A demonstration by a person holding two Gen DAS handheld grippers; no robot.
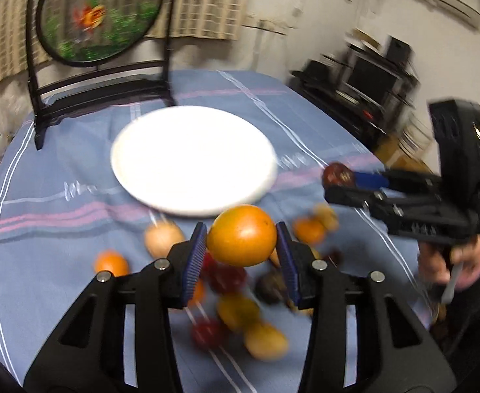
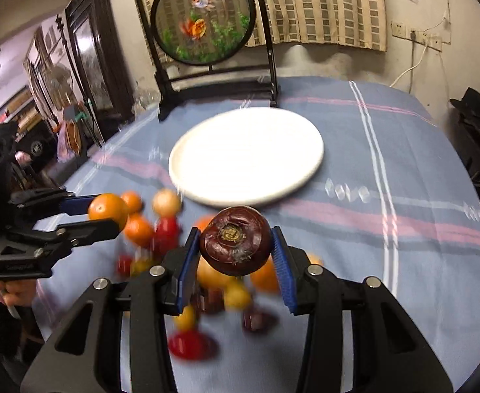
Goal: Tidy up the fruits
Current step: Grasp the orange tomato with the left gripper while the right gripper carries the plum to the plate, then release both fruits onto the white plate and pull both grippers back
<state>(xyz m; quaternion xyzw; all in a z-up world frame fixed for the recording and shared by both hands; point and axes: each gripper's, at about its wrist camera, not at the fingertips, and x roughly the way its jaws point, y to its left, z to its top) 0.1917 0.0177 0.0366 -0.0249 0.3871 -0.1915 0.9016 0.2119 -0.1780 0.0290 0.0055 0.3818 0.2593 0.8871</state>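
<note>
My left gripper [image 1: 241, 239] is shut on an orange [image 1: 241, 235] and holds it above the table, just short of the white plate [image 1: 194, 159]. It also shows in the right wrist view [image 2: 107, 216] with the orange [image 2: 108, 210]. My right gripper [image 2: 235, 245] is shut on a dark purple mangosteen [image 2: 236, 244], lifted near the plate [image 2: 246, 154]. It shows in the left wrist view [image 1: 333, 183] with the mangosteen [image 1: 337, 173]. Several loose fruits [image 1: 236, 311] lie blurred on the cloth below both grippers.
A blue striped tablecloth [image 2: 387, 180] covers the round table. A round goldfish screen on a black stand [image 2: 204, 16] stands behind the plate. Dark furniture [image 1: 364, 98] stands beyond the table's right edge.
</note>
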